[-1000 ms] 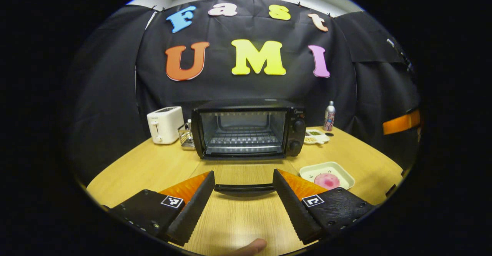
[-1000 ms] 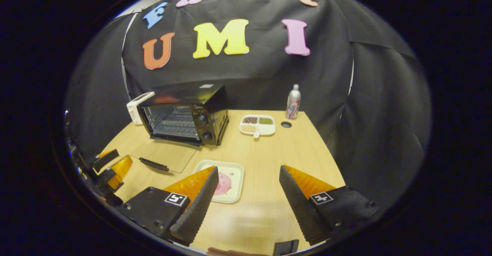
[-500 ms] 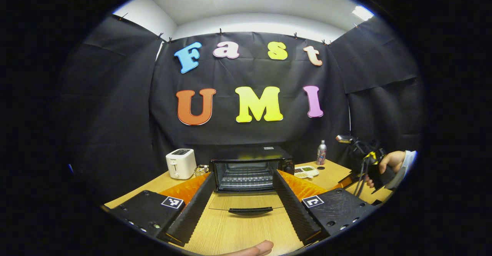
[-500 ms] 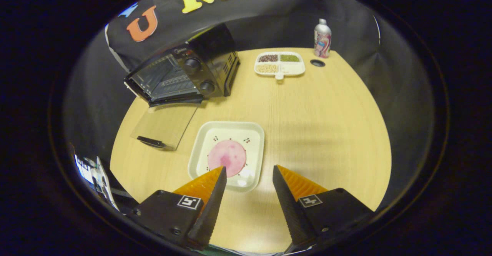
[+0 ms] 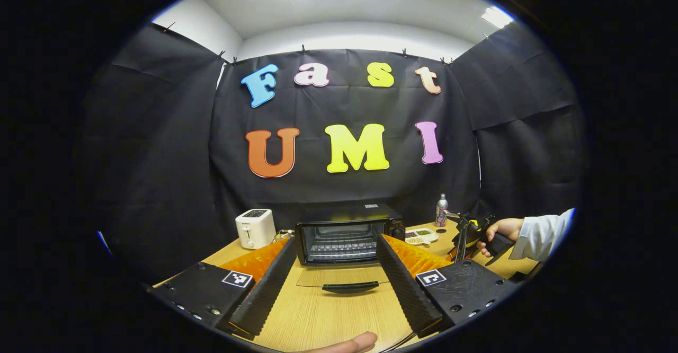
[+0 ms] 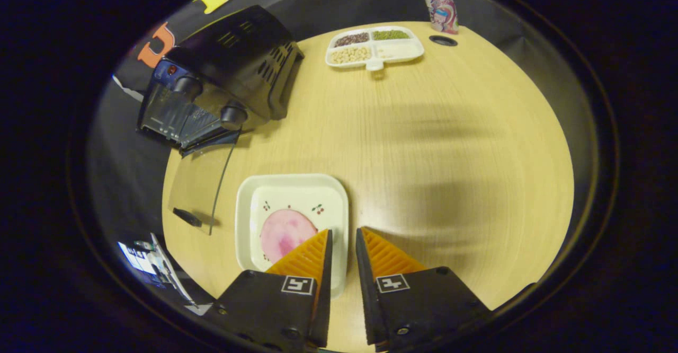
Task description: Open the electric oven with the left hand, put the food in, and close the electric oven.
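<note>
left gripper view: electric oven (image 5: 347, 232) black, at table's (image 5: 318, 316) back, glass door (image 5: 343, 279) flat down; left gripper (image 5: 333, 279) spread wide, holding nothing, pulled back vs 1 s ago. right gripper view: pink food (image 6: 283, 231) round, flat, on square white plate (image 6: 265, 183) near oven; right gripper (image 6: 341, 244) narrowed since 0.5 s ago, fingers (image 6: 318, 257) astride plate's rim, small gap.

on the table (image 6: 424, 130) the oven (image 5: 347, 231) stands at the back, its door (image 5: 341, 278) folded down flat before it. a toaster (image 5: 255, 228) sits left of the oven; a divided tray (image 6: 374, 49) and a can (image 6: 440, 9) lie to its right. the plate (image 6: 292, 220) holding the food (image 6: 283, 231) lies right of the door.
</note>
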Tool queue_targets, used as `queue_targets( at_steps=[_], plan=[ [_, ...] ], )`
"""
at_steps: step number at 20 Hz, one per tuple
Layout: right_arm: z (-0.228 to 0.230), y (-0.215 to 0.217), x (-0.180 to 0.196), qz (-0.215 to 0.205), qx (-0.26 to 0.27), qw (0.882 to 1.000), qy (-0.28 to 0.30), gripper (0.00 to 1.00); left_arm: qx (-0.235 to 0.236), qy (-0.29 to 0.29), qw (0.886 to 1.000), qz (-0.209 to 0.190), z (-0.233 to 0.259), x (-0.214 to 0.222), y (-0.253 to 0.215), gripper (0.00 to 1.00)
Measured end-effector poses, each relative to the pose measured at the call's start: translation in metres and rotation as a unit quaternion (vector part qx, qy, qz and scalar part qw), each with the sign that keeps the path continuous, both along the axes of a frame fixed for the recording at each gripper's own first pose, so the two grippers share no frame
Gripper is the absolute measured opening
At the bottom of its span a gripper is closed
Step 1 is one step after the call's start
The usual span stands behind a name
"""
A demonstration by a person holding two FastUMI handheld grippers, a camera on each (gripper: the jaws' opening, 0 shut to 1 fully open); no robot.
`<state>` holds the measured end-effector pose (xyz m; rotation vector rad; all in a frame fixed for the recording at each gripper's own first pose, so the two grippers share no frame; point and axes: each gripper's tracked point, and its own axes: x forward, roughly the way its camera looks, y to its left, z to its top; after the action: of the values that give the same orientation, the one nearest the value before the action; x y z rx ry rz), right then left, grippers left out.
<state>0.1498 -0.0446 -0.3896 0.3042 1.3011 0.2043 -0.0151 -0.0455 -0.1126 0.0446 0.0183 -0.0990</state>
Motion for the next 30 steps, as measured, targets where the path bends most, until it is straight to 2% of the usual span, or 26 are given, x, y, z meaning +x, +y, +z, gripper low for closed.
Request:
queue_targets(
  at_steps=[1, 3, 4, 11, 16, 21, 22, 25, 30],
  plan=[
    [-0.006, 0.005, -0.002, 0.016, 0.008, 1.000, 0.006, 0.22, 0.000, 0.003, 1.000, 0.001, -0.002, 0.001, -0.001, 0.96],
    [0.001, 0.013, -0.008, 0.014, 0.047, 0.999, 0.022, 0.02, 0.001, 0.009, 1.000, 0.007, -0.007, 0.004, 0.004, 0.96],
    [-0.010, 0.013, -0.004, 0.013, 0.060, 0.998, 0.023, 0.01, -0.001, 0.012, 1.000, 0.010, -0.009, 0.005, 0.006, 0.96],
    [-0.004, 0.001, -0.026, -0.044, 0.145, 0.987, 0.048, 0.01, -0.007, 0.009, 1.000, 0.009, -0.003, -0.005, 0.011, 0.96],
    [0.011, -0.030, -0.039, -0.082, 0.153, 0.984, 0.030, 0.01, -0.016, 0.002, 1.000, 0.005, 0.002, -0.012, 0.012, 0.96],
    [0.045, -0.043, -0.049, -0.097, 0.172, 0.980, 0.001, 0.04, -0.010, 0.003, 1.000, -0.001, 0.003, -0.019, 0.009, 0.96],
    [0.053, -0.042, -0.049, -0.097, 0.172, 0.980, -0.006, 0.00, -0.010, 0.000, 1.000, -0.001, 0.005, -0.020, 0.010, 0.96],
    [0.073, -0.032, -0.051, -0.091, 0.167, 0.981, -0.026, 0.00, -0.018, -0.002, 1.000, -0.006, 0.008, -0.022, 0.007, 0.96],
    [0.105, 0.020, -0.047, -0.076, 0.196, 0.977, -0.042, 0.01, -0.006, 0.006, 1.000, -0.008, -0.004, -0.022, 0.015, 0.96]
  ],
)
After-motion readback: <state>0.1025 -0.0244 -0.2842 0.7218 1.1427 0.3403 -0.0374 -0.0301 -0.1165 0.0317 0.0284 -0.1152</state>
